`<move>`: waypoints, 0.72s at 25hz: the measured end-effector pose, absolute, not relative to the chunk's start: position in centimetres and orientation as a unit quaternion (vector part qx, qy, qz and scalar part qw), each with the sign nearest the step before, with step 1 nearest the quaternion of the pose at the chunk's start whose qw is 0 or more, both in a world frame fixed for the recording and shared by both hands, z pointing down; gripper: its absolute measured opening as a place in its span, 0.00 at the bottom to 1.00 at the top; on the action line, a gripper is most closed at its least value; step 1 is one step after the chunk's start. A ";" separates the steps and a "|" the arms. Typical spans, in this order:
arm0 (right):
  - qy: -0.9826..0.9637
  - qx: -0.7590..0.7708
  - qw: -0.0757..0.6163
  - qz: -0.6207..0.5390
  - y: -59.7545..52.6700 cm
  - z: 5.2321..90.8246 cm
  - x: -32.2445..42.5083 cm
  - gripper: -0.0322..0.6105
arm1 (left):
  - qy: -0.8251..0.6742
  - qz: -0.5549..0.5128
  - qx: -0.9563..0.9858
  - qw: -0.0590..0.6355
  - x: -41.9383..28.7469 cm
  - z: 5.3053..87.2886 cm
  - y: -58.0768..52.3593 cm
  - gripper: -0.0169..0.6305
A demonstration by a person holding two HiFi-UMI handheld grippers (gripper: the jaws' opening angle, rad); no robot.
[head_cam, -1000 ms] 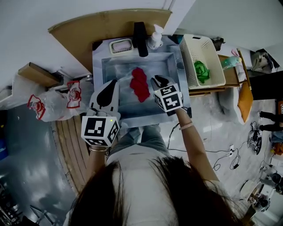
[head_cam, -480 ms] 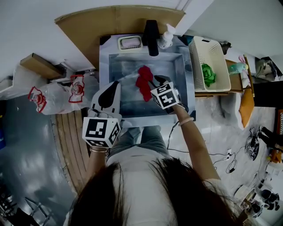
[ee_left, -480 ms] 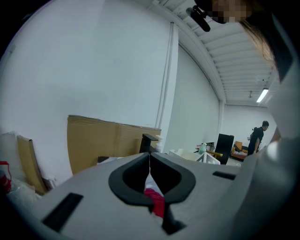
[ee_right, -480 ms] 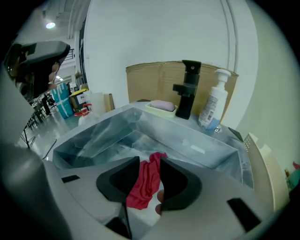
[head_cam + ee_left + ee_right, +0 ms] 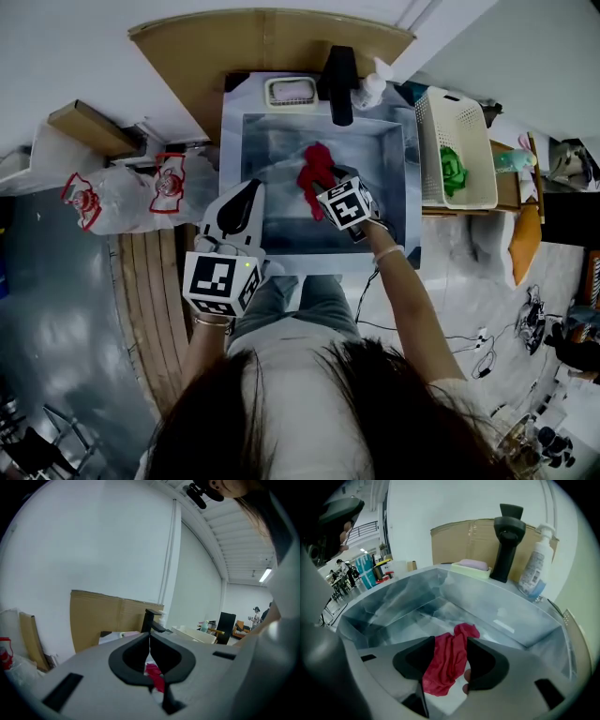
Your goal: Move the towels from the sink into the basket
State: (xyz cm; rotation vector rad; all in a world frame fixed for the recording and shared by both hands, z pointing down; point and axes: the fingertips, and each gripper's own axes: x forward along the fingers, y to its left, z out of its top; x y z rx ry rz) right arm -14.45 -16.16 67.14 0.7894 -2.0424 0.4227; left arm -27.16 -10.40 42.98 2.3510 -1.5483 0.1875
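The right gripper (image 5: 451,643) has its fingers (image 5: 485,662) spread, having just been opening, and the red towel (image 5: 449,660) lies between them unpinched, crumpled on the floor of the sink (image 5: 389,603). The left gripper (image 5: 149,644) has its fingers pressed together on nothing, at the sink's near left corner. The towel looks light and limp, so a pinch on its bunched middle should lift it whole. The right gripper view shows those folds. The head view alone shows the basket (image 5: 459,122) right of the sink, a green towel (image 5: 453,172) already inside
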 end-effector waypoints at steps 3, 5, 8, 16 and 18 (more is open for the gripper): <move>-0.819 0.311 0.448 0.178 -16.2 68.6 -14.6 0.42 | -0.542 0.069 0.821 0.164 -27.2 43.6 -10.4 0.04; -0.814 0.307 0.459 0.177 -16.2 69.6 -14.3 0.44 | -0.543 0.069 0.820 0.167 -27.2 43.7 -10.4 0.04; -0.808 0.304 0.469 0.186 -16.2 70.8 -14.1 0.46 | -0.544 0.070 0.819 0.169 -27.2 44.0 -10.6 0.04; -0.793 0.308 0.473 0.227 -15.7 73.6 -13.7 0.48 | -0.540 0.079 0.819 0.177 -26.4 44.6 -10.9 0.04; -0.795 0.318 0.463 0.228 -16.1 73.5 -13.8 0.47 | -0.540 0.081 0.819 0.178 -26.1 44.8 -11.0 0.04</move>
